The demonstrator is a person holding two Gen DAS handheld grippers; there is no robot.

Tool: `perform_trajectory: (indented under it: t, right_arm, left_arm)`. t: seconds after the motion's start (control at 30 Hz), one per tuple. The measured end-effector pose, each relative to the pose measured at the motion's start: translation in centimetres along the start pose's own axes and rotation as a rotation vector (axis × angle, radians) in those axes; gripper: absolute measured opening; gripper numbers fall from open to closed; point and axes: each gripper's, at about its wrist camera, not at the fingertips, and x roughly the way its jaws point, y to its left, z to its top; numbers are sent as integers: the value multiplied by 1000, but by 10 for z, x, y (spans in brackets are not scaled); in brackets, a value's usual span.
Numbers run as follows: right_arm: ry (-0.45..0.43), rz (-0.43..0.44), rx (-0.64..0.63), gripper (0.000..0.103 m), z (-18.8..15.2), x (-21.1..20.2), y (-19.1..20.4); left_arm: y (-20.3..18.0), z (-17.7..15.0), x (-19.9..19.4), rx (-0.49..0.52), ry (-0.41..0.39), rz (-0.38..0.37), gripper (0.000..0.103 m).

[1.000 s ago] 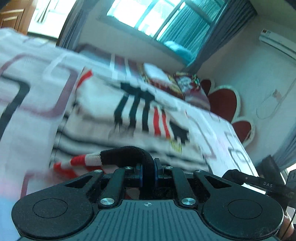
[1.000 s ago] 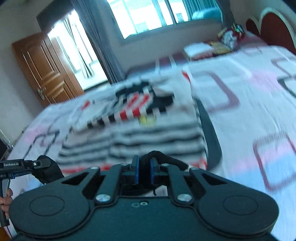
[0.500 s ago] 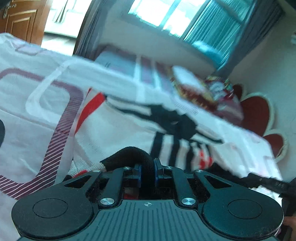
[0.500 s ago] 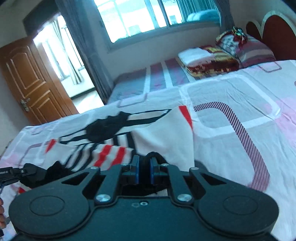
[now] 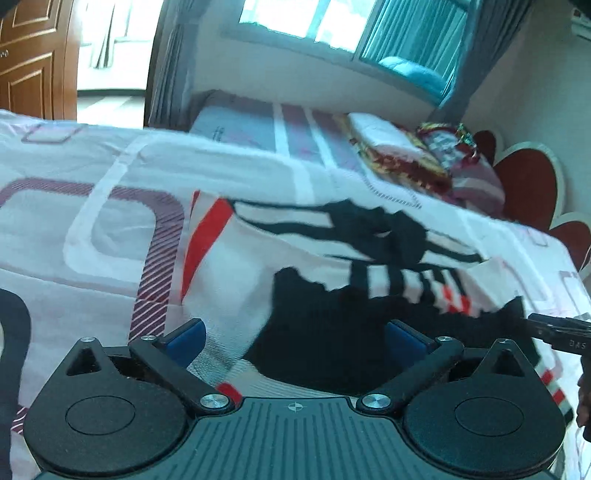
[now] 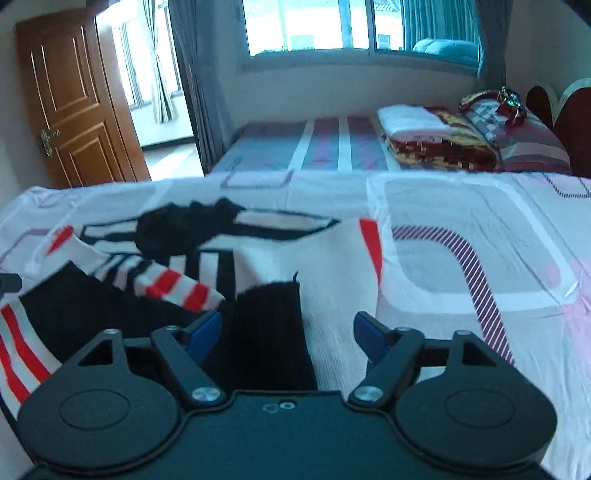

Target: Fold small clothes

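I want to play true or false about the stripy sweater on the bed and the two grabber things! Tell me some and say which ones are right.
1. Both grabbers are open. True: the left gripper and the right gripper each have their blue pads spread apart.
2. The right gripper is pinching the sweater. False: the sweater lies loose between its spread pads, not pinched.
3. The sweater has red, black and white on it. True.
4. The sweater lies on the floor. False: it lies on the patterned bedsheet.
5. The wooden door is to the left of the window in the right wrist view. True.
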Motion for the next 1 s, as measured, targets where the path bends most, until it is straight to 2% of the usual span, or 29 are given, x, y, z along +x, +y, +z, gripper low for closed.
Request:
perform_trajectory:
  t: [0.07, 0.1, 0.13, 0.17, 0.23, 0.27, 0.3, 0.4, 0.43, 0.5, 0.53, 0.63, 0.8, 0.9, 1.0]
  right_arm:
    - [27, 14, -2, 65, 0, 9, 1]
    - [42, 20, -15, 62, -1, 14, 4]
    - [62, 23, -30, 51, -3, 19, 6]
    - [70, 26, -38, 38, -4, 20, 8]
    - [57, 35, -48, 32, -7, 17, 11]
    - [49, 26, -65, 28, -8, 15, 13]
    - [43, 21, -82, 26, -9, 13, 15]
    - [28, 21, -82, 23, -7, 8, 14]
    - [20, 23, -77, 23, -6, 6, 13]
    - [20, 30, -76, 31, -5, 7, 11]
    - [29, 39, -68, 32, -5, 9, 10]
    - [36, 46, -39, 32, -5, 11, 6]
    - [21, 52, -51, 32, -5, 7, 9]
    - [9, 67, -46, 33, -4, 4, 9]
    - [19, 81, -41, 35, -4, 6, 8]
  left_arm:
    - [0, -2, 13, 14, 40, -7, 100]
    - [-1, -5, 14, 31, 43, -3, 86]
    - [-3, -6, 14, 55, 44, 4, 78]
    - [-5, -8, 13, 66, 40, 14, 75]
    - [-4, -10, 9, 73, 29, 17, 55]
    - [-4, -10, 6, 83, 19, 31, 51]
    - [-6, -10, 2, 106, -3, 37, 43]
    - [-15, -10, -9, 171, -58, 42, 43]
    - [-17, -9, -9, 187, -53, 36, 43]
    - [-18, -8, -2, 195, -8, 21, 43]
    - [-19, -8, 1, 200, 6, 17, 43]
    - [-21, -9, 9, 224, 20, 26, 43]
    - [-13, -6, 15, 185, 39, 42, 43]
    - [-16, -6, 18, 202, 48, 60, 47]
    - [-20, -7, 19, 189, 61, 18, 47]
